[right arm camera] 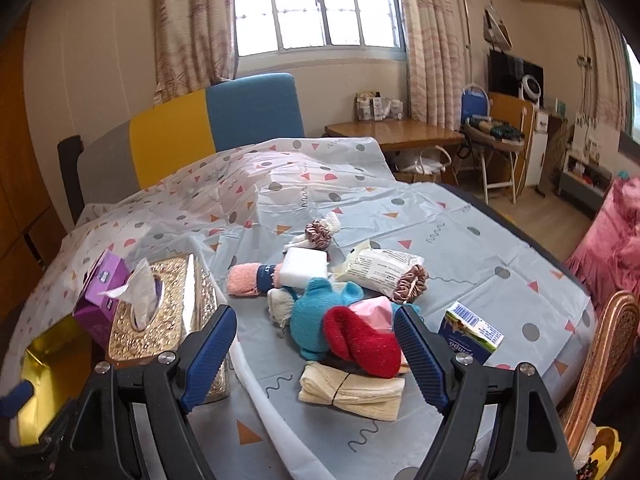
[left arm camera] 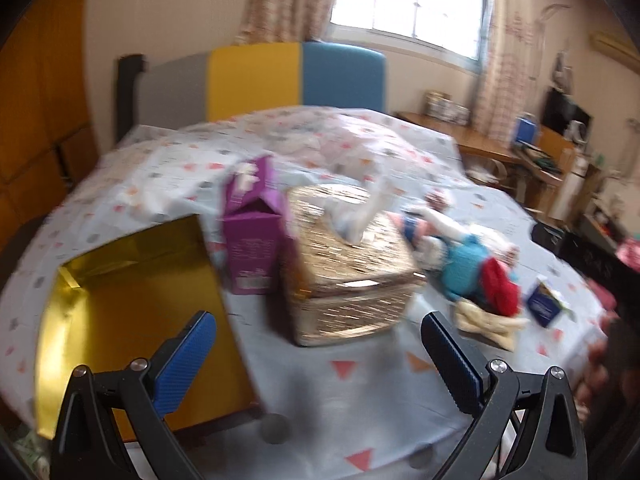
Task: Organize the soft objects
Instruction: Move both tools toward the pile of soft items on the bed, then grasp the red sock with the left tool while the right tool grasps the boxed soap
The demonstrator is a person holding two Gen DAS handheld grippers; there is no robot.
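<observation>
While both hovered over the bed (right arm camera: 460,216), the left hand-held gripper (left arm camera: 320,356) and right hand-held gripper (right arm camera: 316,344) were spread wide, holding and touching nothing. The soft pile (right arm camera: 340,300) lay mid-bed: red sock (right arm camera: 364,344), teal plush (right arm camera: 316,320), cream cloth (right arm camera: 352,394). A gold tissue box (left arm camera: 352,276) sat to its left.

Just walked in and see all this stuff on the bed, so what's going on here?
A person holds two handheld grippers over a bed covered with a patterned sheet, and neither has picked anything up. The left gripper is open above the gold tissue box, with a gold open box and a purple carton beside it. The right gripper is open, facing a heap of soft things: a red item, a teal item, a pink rolled towel and a folded cream cloth.
</observation>
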